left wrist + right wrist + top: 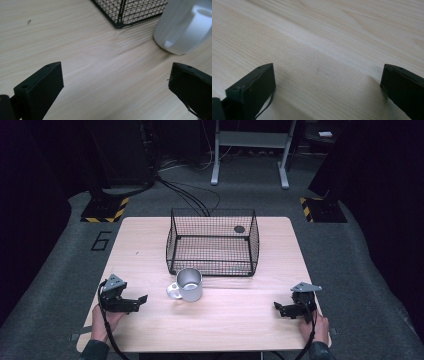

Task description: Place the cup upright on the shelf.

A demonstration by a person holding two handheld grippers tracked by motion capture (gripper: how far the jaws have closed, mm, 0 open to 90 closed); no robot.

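Mug (189, 284): upright on table (235, 320), just in front of basket (212, 242) near wall, handle toward L side. L gripper (140, 301): near front-L edge, jaws wide apart, nothing held, bare wood btwn it and mug. R gripper (278, 308): near front-R corner, jaws wide, empty, well apart from mug.

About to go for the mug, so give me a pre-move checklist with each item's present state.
1. Left claw open, nothing between its jaws: ok.
2. Right claw open and empty: ok.
3. Shiny metal mug upright on the pale wooden table: ok.
4. Mug apart from the black wire basket behind it: ok, though close.
5. Basket free of objects: cannot tell; a dark round spot shows at its far right corner.
6. Mug handle faces the left claw's side: ok.
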